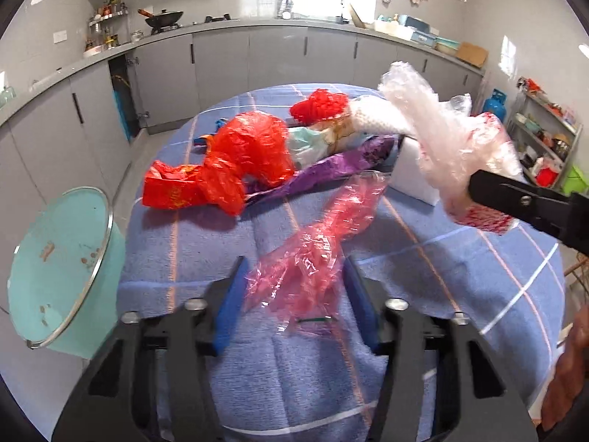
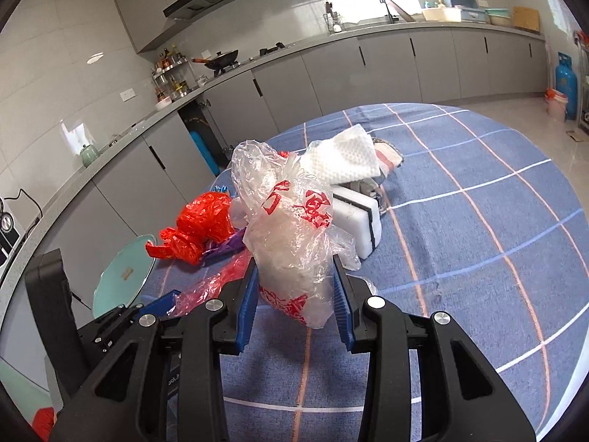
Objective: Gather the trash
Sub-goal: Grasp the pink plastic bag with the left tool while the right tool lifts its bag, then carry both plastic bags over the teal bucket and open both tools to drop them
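Trash lies on a table under a blue checked cloth (image 1: 460,258). My left gripper (image 1: 294,265) is open around a pink clear plastic bag (image 1: 313,250) that lies on the cloth. My right gripper (image 2: 294,269) is shut on a clear plastic bag with red print (image 2: 291,228) and holds it above the table; it also shows in the left wrist view (image 1: 441,147). Further back lie red plastic bags (image 1: 235,162), a purple wrapper (image 1: 331,169), a white paper towel (image 2: 346,154) and a white foam block (image 2: 360,217).
A pale green trash bin (image 1: 55,265) stands on the floor left of the table. Grey kitchen cabinets (image 1: 257,59) run along the far wall. A shelf rack (image 1: 545,136) and a blue gas cylinder (image 2: 565,81) stand at the right.
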Action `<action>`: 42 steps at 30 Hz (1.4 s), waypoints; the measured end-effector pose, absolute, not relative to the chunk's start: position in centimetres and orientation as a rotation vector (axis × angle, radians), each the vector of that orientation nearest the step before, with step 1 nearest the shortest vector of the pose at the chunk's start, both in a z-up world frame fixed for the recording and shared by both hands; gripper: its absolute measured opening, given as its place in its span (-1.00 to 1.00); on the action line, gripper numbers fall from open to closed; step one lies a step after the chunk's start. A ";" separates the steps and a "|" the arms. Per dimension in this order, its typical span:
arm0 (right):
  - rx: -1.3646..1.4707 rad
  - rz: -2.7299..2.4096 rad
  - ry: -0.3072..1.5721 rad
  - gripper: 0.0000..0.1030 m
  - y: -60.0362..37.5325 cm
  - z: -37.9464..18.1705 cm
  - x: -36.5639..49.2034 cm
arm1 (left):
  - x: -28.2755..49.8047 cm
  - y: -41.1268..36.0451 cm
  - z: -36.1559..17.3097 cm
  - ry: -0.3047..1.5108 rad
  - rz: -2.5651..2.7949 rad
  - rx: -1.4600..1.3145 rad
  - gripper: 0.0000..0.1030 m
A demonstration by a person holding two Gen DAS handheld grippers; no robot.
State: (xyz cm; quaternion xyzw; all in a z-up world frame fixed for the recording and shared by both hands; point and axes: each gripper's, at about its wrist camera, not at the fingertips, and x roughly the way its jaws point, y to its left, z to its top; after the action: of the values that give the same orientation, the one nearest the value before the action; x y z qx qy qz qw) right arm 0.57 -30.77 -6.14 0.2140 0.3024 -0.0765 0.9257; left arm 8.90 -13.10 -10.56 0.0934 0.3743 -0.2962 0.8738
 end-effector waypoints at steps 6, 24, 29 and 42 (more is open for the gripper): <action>0.445 -0.166 0.610 -0.27 -30.8 -6.0 0.2 | 8.1 -13.0 -10.1 0.761 -0.655 0.179 -0.57; 0.387 -0.166 0.570 -0.28 -28.2 -4.1 -0.5 | 6.9 -5.7 -5.0 0.657 -0.543 0.057 -0.64; 0.358 -0.141 0.566 -0.27 -26.7 -3.4 0.0 | 7.3 -3.0 -4.0 0.629 -0.485 0.022 -0.64; 0.269 -0.027 0.583 -0.27 -21.2 -2.1 3.3 | 8.7 3.0 -3.5 0.627 -0.317 -0.028 -0.64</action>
State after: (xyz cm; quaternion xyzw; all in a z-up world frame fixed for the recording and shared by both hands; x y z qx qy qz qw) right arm 3.31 -21.19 -2.10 0.1320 0.2867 -0.0135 0.9488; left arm 8.68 3.04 -3.52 -0.0138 0.3069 -0.1551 0.9389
